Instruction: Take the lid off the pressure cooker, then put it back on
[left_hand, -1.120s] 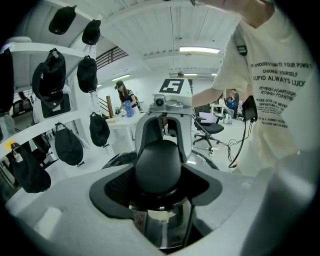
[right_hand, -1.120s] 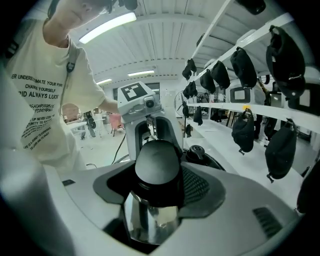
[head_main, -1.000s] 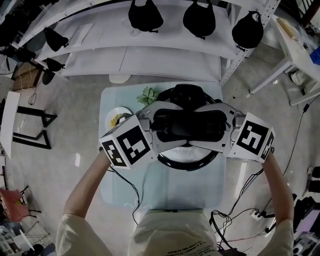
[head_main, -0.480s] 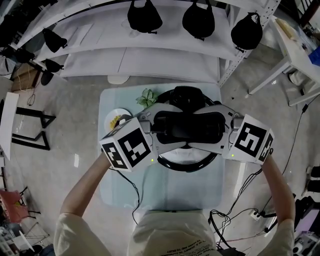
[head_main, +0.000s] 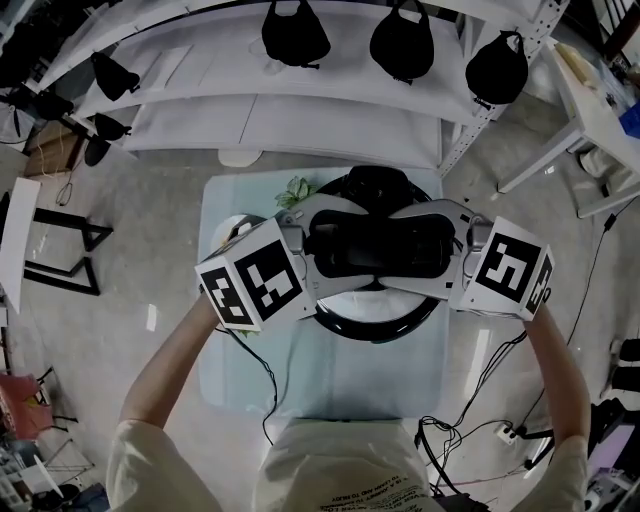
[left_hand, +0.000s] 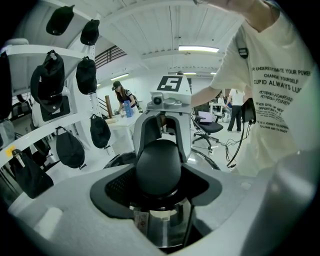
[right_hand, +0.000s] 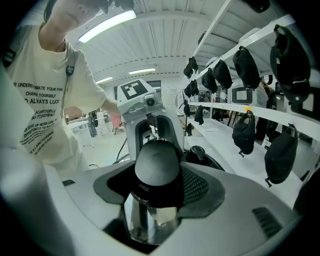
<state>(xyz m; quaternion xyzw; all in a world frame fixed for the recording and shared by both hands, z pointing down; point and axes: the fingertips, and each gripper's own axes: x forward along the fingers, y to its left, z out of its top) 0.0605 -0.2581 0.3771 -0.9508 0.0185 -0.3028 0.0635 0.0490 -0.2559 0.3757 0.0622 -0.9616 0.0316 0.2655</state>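
— What did they grip?
— Left gripper and right gripper each clamped a black rounded plastic handle (opposite sides, for balance) of the round steel pressure cooker, dark domed lid seemingly on, atop the pale table.

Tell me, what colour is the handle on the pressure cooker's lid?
The lid handle is plain black; the left gripper view shows it best.
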